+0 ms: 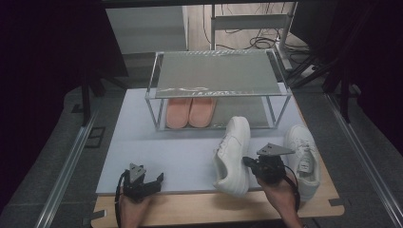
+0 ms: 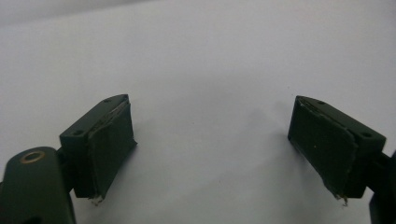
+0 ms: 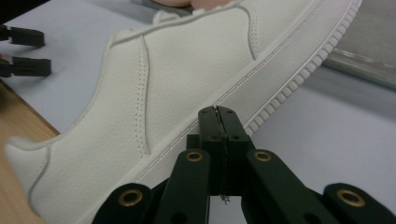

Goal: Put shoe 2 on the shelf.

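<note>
A white sneaker [image 1: 233, 154] stands tipped on its side on the white mat [image 1: 157, 152], sole toward my right gripper [image 1: 248, 163]. In the right gripper view the jaws are shut together with nothing between them, and the gripper [image 3: 218, 113] rests against the sneaker [image 3: 187, 79] just above its ribbed sole. A second white sneaker [image 1: 304, 156] lies upright to the right of that hand. My left gripper [image 1: 159, 179] rests at the mat's front left, open. Bare mat lies between its fingers [image 2: 109, 140]. It also appears far off as the left gripper [image 3: 25, 51].
A two-tier metal shoe rack [image 1: 218, 71] stands at the back of the mat, with a pair of pink slippers [image 1: 190, 112] on its lower shelf. The wooden table edge [image 1: 199, 209] runs along the front. Cables lie on the floor behind.
</note>
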`<action>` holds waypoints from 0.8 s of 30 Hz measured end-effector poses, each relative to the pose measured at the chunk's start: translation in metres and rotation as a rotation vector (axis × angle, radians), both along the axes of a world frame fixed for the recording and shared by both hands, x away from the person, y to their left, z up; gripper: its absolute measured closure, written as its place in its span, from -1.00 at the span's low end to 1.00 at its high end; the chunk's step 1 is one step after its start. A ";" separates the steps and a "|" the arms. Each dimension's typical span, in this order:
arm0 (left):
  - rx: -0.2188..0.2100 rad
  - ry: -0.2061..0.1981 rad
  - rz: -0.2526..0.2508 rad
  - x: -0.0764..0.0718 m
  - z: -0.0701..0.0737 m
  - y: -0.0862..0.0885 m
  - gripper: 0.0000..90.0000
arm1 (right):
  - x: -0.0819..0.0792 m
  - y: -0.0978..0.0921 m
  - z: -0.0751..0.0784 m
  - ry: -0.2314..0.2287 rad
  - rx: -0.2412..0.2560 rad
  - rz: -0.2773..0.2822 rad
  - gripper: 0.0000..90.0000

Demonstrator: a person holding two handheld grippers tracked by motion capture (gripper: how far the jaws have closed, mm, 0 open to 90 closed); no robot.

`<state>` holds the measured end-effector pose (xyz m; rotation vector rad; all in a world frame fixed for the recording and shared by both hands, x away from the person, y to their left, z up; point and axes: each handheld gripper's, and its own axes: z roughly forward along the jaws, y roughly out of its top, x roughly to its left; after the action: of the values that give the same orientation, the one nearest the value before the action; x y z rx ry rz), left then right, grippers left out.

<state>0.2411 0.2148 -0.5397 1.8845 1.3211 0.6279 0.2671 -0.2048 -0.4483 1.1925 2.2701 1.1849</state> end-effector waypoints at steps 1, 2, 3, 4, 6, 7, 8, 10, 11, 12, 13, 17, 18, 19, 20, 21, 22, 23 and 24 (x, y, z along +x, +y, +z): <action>0.000 0.000 0.000 0.000 0.000 0.000 -0.69 | -0.001 -0.004 -0.001 0.004 -0.002 -0.010 0.99; 0.000 0.000 0.000 0.000 0.000 0.000 -0.69 | -0.001 -0.008 -0.003 0.009 -0.003 -0.024 0.99; 0.000 0.001 -0.001 0.000 0.000 0.000 -0.69 | -0.002 -0.011 -0.004 0.014 -0.005 -0.032 0.99; 0.000 0.000 0.000 0.000 0.000 0.000 -0.69 | -0.002 -0.014 -0.006 0.019 -0.011 -0.045 0.99; 0.000 0.001 -0.001 0.000 0.000 0.000 -0.69 | -0.002 -0.019 -0.012 0.019 -0.057 -0.090 0.99; -0.001 0.001 0.000 0.000 0.000 0.000 -0.69 | -0.002 -0.021 -0.014 0.022 -0.063 -0.102 0.99; 0.000 0.000 0.001 0.000 0.000 0.000 -0.69 | -0.001 -0.023 -0.016 0.037 -0.061 -0.114 0.99; 0.000 0.001 -0.001 0.000 0.000 0.000 -0.69 | 0.002 -0.023 -0.024 0.057 -0.081 -0.130 0.99; 0.000 0.001 -0.001 0.000 0.000 0.000 -0.69 | 0.003 -0.022 -0.028 0.065 -0.083 -0.134 0.99; -0.001 0.001 -0.001 0.000 0.000 0.000 -0.69 | 0.005 -0.020 -0.032 0.073 -0.111 -0.150 0.99; 0.001 0.001 0.000 0.000 0.000 0.000 -0.69 | 0.006 -0.020 -0.035 0.062 -0.112 -0.152 0.99; -0.001 0.001 -0.001 0.000 0.000 0.000 -0.69 | 0.008 -0.020 -0.040 0.071 -0.089 -0.150 0.99; 0.000 0.000 0.000 0.000 0.000 0.000 -0.69 | 0.008 -0.021 -0.040 0.071 -0.082 -0.148 0.99; -0.001 0.001 -0.001 0.000 0.000 0.000 -0.69 | 0.007 -0.022 -0.039 0.069 -0.077 -0.146 0.99; 0.000 0.001 -0.001 0.000 0.000 0.000 -0.69 | 0.005 -0.023 -0.038 0.064 -0.071 -0.142 0.99; 0.000 0.000 0.000 0.000 0.000 0.000 -0.69 | 0.004 -0.023 -0.037 0.060 -0.063 -0.137 0.99; 0.000 0.001 0.000 0.000 0.000 0.000 -0.69 | 0.003 -0.024 -0.035 0.059 -0.057 -0.132 0.99; 0.000 0.000 0.000 0.000 0.000 0.000 -0.69 | 0.002 -0.025 -0.034 0.060 -0.046 -0.128 0.98; 0.000 0.000 0.000 0.000 0.000 0.000 -0.69 | 0.001 -0.026 -0.032 0.058 -0.039 -0.124 0.98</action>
<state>0.2411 0.2148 -0.5397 1.8845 1.3216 0.6278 0.2676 -0.2307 -0.4806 1.3483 2.2140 1.0687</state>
